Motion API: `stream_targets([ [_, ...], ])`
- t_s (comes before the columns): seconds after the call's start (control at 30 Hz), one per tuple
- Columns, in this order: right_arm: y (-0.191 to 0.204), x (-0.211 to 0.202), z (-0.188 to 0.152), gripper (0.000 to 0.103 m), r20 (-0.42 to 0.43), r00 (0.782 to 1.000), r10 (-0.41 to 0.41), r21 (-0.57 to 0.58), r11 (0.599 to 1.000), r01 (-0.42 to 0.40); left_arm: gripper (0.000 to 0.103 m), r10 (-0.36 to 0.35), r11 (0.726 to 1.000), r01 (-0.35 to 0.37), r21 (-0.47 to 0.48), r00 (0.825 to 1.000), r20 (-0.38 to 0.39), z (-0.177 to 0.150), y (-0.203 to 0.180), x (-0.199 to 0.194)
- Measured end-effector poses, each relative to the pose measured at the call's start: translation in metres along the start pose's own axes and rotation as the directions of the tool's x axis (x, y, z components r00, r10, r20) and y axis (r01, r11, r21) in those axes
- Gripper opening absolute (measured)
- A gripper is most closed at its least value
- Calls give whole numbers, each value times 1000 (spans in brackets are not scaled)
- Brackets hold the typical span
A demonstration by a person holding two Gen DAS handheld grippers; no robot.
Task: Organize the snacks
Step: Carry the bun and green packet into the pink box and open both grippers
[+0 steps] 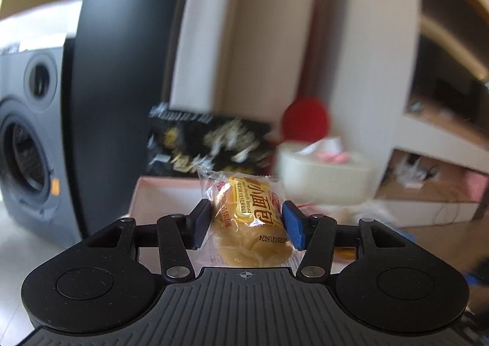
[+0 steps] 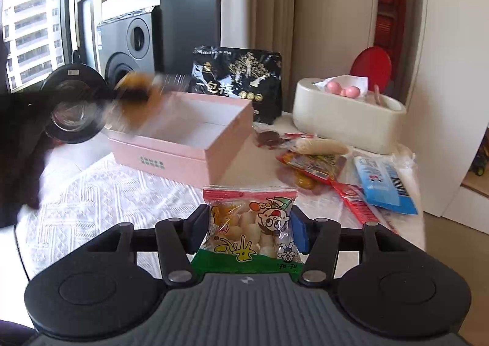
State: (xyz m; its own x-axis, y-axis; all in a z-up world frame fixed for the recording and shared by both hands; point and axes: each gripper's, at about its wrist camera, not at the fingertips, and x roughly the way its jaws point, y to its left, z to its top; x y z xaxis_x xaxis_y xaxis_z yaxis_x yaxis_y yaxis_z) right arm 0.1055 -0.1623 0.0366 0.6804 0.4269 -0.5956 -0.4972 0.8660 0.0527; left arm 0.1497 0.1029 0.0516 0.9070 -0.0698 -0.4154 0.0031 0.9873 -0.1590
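White textured cloth over the table (image 2: 101, 193), right edge dropping off just past the blue packet (image 2: 385, 185). Pink open box (image 2: 183, 144) mid-table, bare cloth in front and to its left. Black pouch (image 2: 241, 79) with gold Chinese characters standing behind the box; cream container (image 2: 345, 119) near the right edge. Left gripper (image 1: 247, 225), fingers clamped on a wrapped bun (image 1: 249, 217), lifted near the box; label "french bread", code "2025121". Right gripper (image 2: 249, 231), fingers closed on a small snack bag (image 2: 250, 223) with cartoon face, above the front cloth. Loose snack pile (image 2: 314, 159) between box and blue packet.
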Motion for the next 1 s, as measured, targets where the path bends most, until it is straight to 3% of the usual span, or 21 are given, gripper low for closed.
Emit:
stream_targets([
  [0.07, 3, 6, 3, 55, -10, 1000, 14, 12, 1000, -14, 57, 27, 997, -35, -72, 993, -114, 1, 20, 40],
  [0.1, 4, 9, 5, 55, -14, 1000, 17, 12, 1000, -17, 57, 21, 993, -37, -113, 991, -132, 0, 29, 52],
  [0.23, 5, 22, 15, 56, -12, 1000, 7, 0, 1000, -7, 57, 1, 982, -15, -187, 997, -78, -7, 47, 58],
  [0.33, 4, 40, 27, 56, -23, 1000, 2, -2, 1000, -2, 57, 33, 992, -38, -117, 998, -50, -10, 46, 51],
  [0.4, 7, 55, 38, 56, -30, 999, 10, -4, 1000, -10, 57, 29, 999, -33, -23, 987, -160, -10, 42, 64],
  [0.43, 10, 62, 44, 56, -31, 999, 20, -6, 1000, -20, 57, 5, 1000, -6, -5, 970, -241, -7, 44, 75],
  [0.47, 13, 69, 50, 56, -31, 999, 25, -4, 1000, -25, 56, -13, 1000, 5, -30, 966, -260, -6, 47, 78],
  [0.57, 20, 89, 69, 56, -33, 998, 48, 19, 999, -47, 55, -14, 992, -5, -124, 987, -157, 4, 58, 68],
  [0.7, 24, 113, 91, 56, -53, 996, 75, 74, 995, -71, 55, -72, 963, 65, -260, 997, -18, 13, 75, 42],
  [0.83, 38, 137, 116, 57, -22, 997, 74, 71, 995, -72, 55, -64, 963, 76, -257, 996, 55, 13, 78, 11],
  [0.87, 40, 144, 123, 60, 10, 995, 101, 79, 992, -102, 55, -62, 964, 75, -257, 996, 57, 12, 78, 5],
  [0.93, 45, 160, 135, 85, 46, 990, 132, 92, 986, -136, 55, -47, 968, 61, -245, 997, 61, 8, 76, -6],
  [1.0, 51, 174, 143, 85, 12, 993, 114, 103, 988, -115, 55, -20, 975, 33, -221, 998, 61, 2, 73, -17],
])
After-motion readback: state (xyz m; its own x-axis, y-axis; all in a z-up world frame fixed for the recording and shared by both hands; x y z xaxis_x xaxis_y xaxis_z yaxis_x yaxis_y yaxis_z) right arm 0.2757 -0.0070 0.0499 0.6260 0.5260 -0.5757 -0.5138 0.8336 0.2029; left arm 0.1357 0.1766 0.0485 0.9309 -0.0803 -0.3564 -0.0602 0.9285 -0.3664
